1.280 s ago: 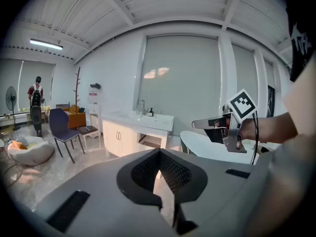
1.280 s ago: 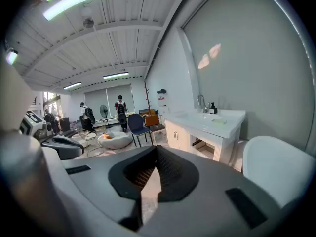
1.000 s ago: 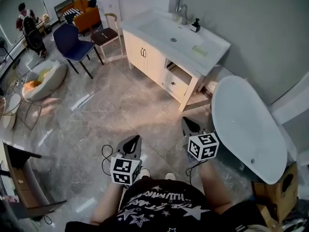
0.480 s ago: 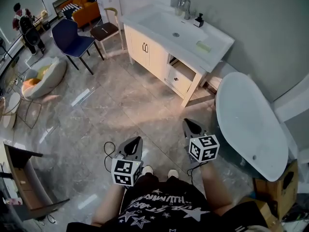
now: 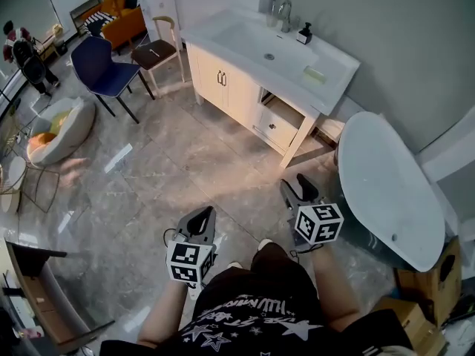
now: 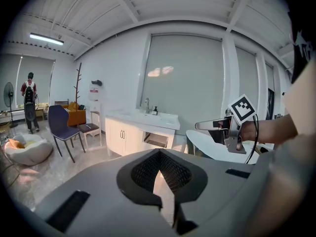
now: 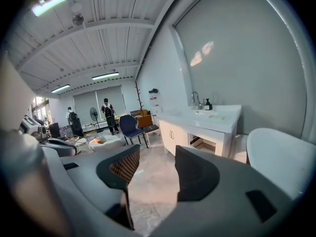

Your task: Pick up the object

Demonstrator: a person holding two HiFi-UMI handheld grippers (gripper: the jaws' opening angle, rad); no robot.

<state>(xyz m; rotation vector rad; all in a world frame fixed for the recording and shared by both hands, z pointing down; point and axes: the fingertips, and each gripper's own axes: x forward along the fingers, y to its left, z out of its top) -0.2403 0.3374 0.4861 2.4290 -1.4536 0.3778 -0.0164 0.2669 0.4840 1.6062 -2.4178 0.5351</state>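
Note:
Both grippers hang at waist height over the grey tiled floor, several steps short of a white vanity point(image 5: 239, 34). My left gripper point(image 5: 204, 215) point(image 6: 159, 154) is shut, its tips meeting with nothing in them. My right gripper point(image 5: 298, 186) point(image 7: 155, 157) is opening; its jaws stand apart with only floor between them. It also shows from the side in the left gripper view as the right gripper point(image 6: 212, 125). On the vanity top lie a green soap bar point(image 5: 315, 73) point(image 7: 217, 116) and a dark pump bottle point(image 5: 303, 35) beside the faucet point(image 5: 285, 13). Neither gripper touches anything.
A white bathtub point(image 5: 378, 184) stands close on the right. The vanity has an open drawer point(image 5: 278, 117). A blue chair point(image 5: 100, 65), a wooden chair point(image 5: 156, 50) and a beanbag point(image 5: 56, 124) are at the far left. A cardboard box point(image 5: 419, 302) sits at bottom right. A person point(image 5: 22, 50) stands far off.
My right gripper's jaws have gone from shut to apart. The head view has shifted a little forward, and the distant person has moved left. The left gripper stays shut.

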